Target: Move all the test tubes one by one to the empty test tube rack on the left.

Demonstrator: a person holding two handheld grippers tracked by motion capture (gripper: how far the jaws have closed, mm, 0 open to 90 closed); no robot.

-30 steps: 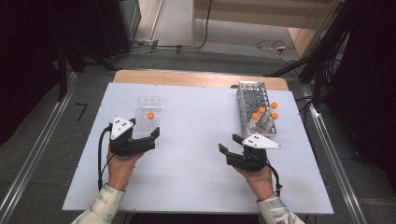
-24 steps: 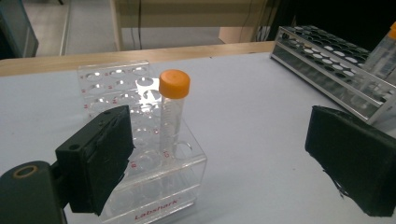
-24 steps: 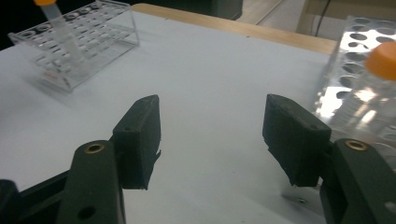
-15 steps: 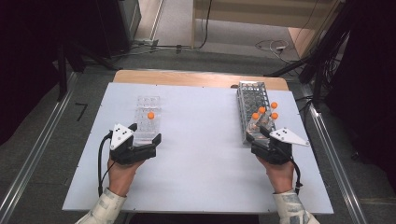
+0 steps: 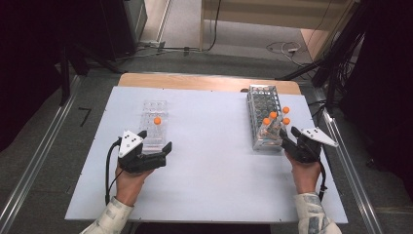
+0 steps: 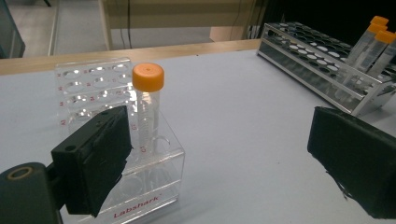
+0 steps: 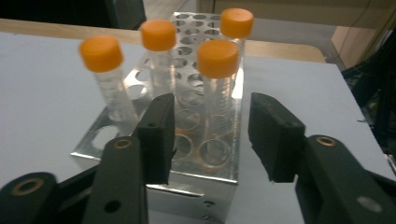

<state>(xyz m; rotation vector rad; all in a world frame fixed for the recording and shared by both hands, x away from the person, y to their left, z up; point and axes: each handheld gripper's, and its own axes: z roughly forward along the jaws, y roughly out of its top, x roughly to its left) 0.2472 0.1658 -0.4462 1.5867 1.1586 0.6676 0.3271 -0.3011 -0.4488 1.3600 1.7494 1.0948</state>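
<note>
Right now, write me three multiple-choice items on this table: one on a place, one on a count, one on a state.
1. Where does the clear rack stand?
A. In front of the left gripper
B. Beside the right gripper
C. On the floor

2. How many orange-capped tubes stand in the metal rack?
A. One
B. Four
C. Seven

3. How are the right gripper's fingers?
A. Shut on a tube
B. Shut on nothing
C. Open

Key:
1. A, the high view shows the clear rack just ahead of the left gripper.
2. B, the right gripper view shows four orange caps there.
3. C, the fingers stand apart before the metal rack, holding nothing.
</note>
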